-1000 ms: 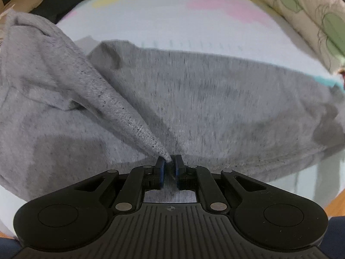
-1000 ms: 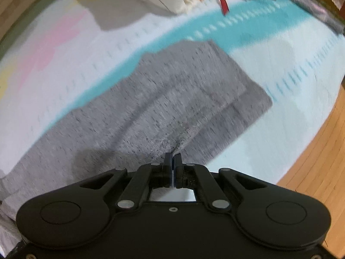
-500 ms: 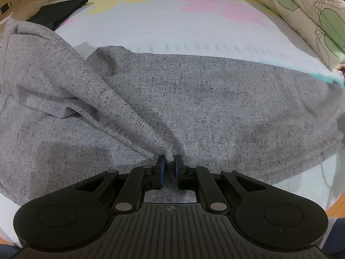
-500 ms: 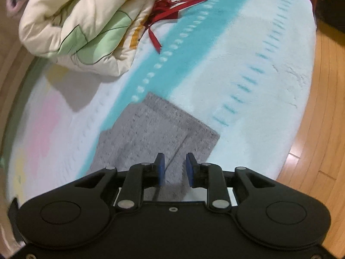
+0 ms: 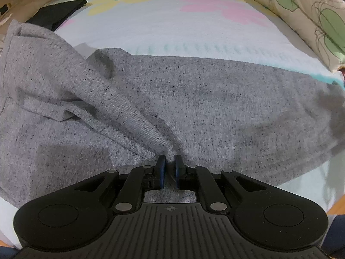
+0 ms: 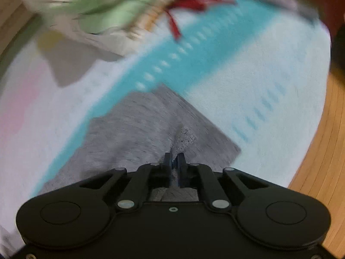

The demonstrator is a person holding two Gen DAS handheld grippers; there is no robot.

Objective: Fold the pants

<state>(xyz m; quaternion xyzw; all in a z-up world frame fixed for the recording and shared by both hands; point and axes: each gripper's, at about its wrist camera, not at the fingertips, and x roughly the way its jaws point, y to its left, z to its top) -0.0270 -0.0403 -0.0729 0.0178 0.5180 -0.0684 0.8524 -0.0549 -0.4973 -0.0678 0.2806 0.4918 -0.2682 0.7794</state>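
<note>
1. Heather-grey knit pants (image 5: 215, 108) lie spread along the bed's (image 5: 172, 28) near edge.
2. Left gripper (image 5: 169, 161) fingers pinch a raised fold.
3. Right gripper (image 6: 174, 158) fingers, just closing, nip the leg end near the bed's corner.

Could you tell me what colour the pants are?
Heather grey pants with dark flecks, clearest in left wrist view.

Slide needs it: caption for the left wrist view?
Left gripper shut on a pinched ridge of gray pants on the bed.
</note>
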